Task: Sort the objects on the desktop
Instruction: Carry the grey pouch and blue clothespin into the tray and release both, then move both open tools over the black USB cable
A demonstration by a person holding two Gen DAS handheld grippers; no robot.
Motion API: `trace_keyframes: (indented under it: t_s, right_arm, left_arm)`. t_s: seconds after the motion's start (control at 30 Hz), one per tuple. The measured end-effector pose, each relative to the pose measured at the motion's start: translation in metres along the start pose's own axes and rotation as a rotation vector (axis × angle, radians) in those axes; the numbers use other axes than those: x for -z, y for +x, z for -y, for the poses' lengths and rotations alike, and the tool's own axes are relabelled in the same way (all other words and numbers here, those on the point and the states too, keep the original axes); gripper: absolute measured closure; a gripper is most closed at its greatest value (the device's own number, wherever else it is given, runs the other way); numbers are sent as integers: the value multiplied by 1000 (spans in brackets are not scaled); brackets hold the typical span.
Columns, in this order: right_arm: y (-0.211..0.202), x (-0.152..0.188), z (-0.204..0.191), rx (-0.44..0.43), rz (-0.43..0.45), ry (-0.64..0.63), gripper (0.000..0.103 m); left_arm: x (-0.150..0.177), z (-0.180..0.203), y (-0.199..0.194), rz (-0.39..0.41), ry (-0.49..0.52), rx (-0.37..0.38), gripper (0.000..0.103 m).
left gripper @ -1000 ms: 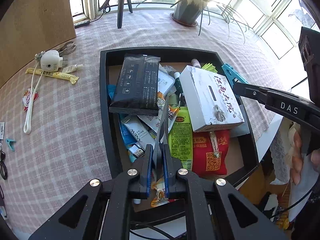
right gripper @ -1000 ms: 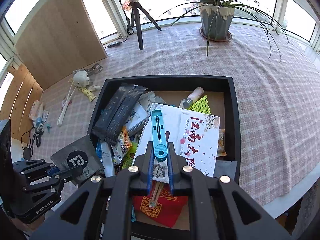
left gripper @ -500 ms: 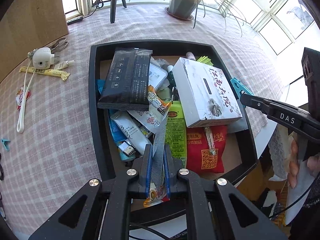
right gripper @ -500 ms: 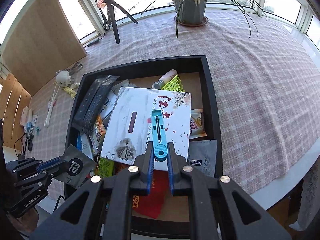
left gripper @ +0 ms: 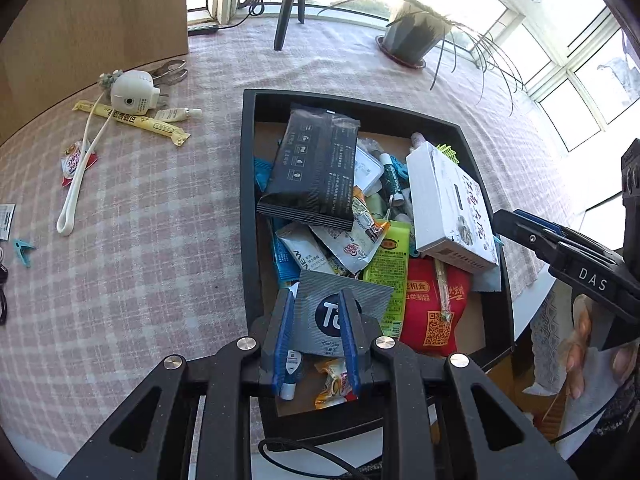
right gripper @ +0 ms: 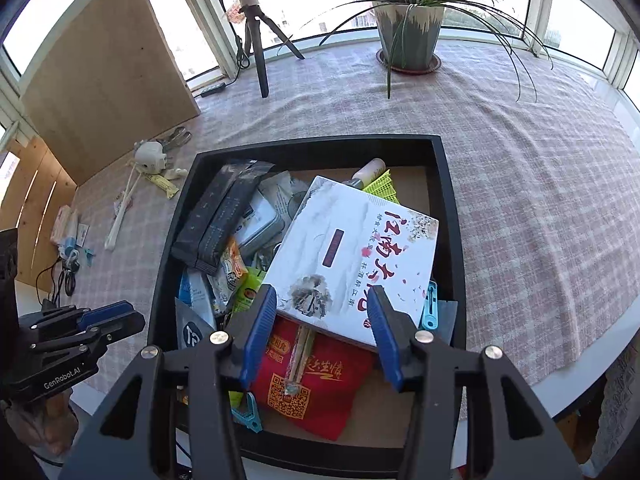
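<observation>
A black tray point(left gripper: 246, 200) on the checked tablecloth is piled with packets, among them a black pack point(left gripper: 316, 176), a white printed box point(right gripper: 352, 256) and a red packet point(right gripper: 316, 384). My left gripper point(left gripper: 316, 294) hangs over the tray's near end with its jaws opening. A grey sachet point(left gripper: 332, 312) lies flat on the pile under them, and no pad presses on it. My right gripper point(right gripper: 322, 292) is over the white box, its jaws opening with nothing between them. A blue clip point(right gripper: 430, 306) lies beside the box's right edge.
Left of the tray lie a white round device point(left gripper: 130, 94), a yellow stick packet point(left gripper: 132, 122), a white strap point(left gripper: 80, 176) and a teal clip point(left gripper: 23, 249). A tripod point(right gripper: 258, 52) and a potted plant point(right gripper: 408, 32) stand behind. The table edge runs close on the right.
Both grippers have opened. The grey sachet left the left jaws and now lies flat on the pile. The blue clip left the right jaws and lies beside the white box.
</observation>
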State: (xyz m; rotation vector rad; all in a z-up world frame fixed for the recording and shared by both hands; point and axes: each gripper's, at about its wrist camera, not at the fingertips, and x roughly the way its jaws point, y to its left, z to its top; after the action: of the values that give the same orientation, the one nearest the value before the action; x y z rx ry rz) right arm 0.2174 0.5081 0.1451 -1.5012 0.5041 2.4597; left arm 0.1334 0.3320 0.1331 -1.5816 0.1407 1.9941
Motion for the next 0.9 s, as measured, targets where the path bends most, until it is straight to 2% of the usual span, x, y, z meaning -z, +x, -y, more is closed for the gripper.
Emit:
trace_keyframes:
  t_s: [0.27,0.53,0.73,0.9]
  right_arm:
    - [17,-19,-59,-73,-3,-97,55]
    - [35,-41,-128,-145,16,-205,55]
    - [52,-51,-199,-233,-33,-330,55]
    - [72,-51,-268,-328,-105,-434,55]
  left_arm:
    - [6,-64,-14,33,-137,-49,81]
    - [19,-143,-32,72,-306,-116,81]
    - [32,-210,-48,108,-436,-155,81]
    - [55,-270,-62,151,-558,-186,76]
